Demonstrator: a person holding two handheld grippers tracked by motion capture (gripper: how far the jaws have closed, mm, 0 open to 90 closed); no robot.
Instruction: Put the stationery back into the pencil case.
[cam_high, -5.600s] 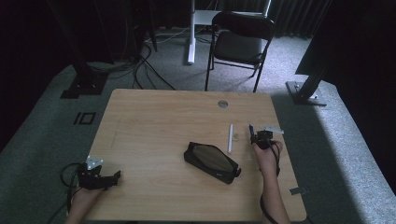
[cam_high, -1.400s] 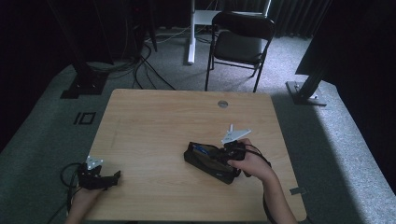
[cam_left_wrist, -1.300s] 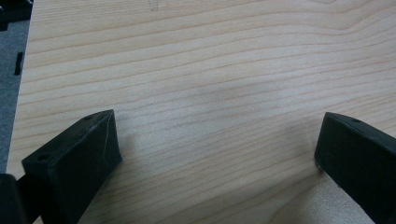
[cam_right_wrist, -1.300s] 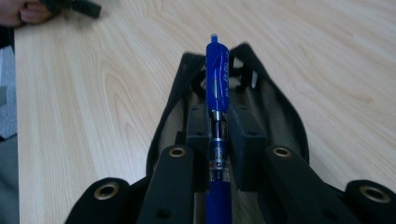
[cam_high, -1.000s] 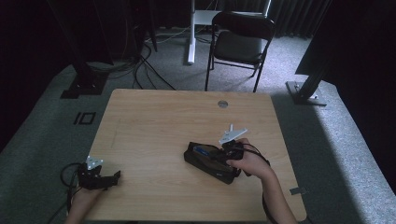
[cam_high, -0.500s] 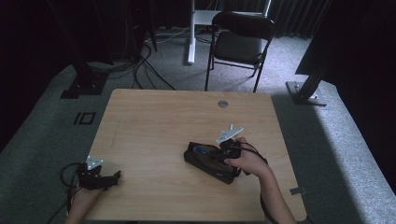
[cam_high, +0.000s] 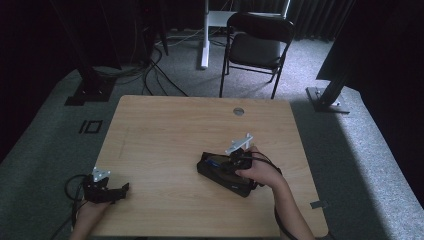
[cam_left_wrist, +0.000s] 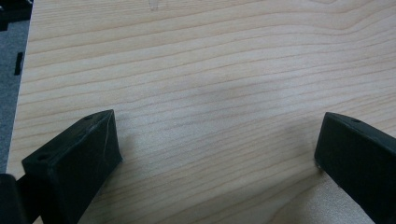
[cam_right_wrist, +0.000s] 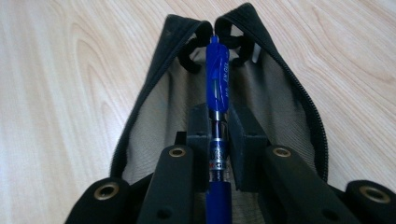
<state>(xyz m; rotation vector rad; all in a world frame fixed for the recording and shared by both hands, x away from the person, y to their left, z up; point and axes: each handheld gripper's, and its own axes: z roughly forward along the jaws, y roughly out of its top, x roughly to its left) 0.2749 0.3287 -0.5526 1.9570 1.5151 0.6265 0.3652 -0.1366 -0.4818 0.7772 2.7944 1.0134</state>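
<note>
A black zippered pencil case (cam_high: 224, 173) lies open on the wooden table (cam_high: 170, 135), right of centre. My right gripper (cam_high: 231, 164) hovers over its mouth, shut on a blue pen (cam_right_wrist: 217, 79). In the right gripper view the pen runs lengthwise between the jaws, its clip end reaching to the far end of the pencil case (cam_right_wrist: 154, 107). My left gripper (cam_high: 120, 189) rests at the table's near left corner, open, with bare wood between its jaws (cam_left_wrist: 215, 140).
A round grommet (cam_high: 238, 111) sits near the table's far edge. A black folding chair (cam_high: 257, 47) and a white stand (cam_high: 205, 35) are behind the table on the carpet. A dark stand base (cam_high: 327, 97) is at the far right.
My right gripper moved from the right side of the table, where a white pen-like stick lay, to above the pencil case with the blue pen. The left gripper has stayed still.
</note>
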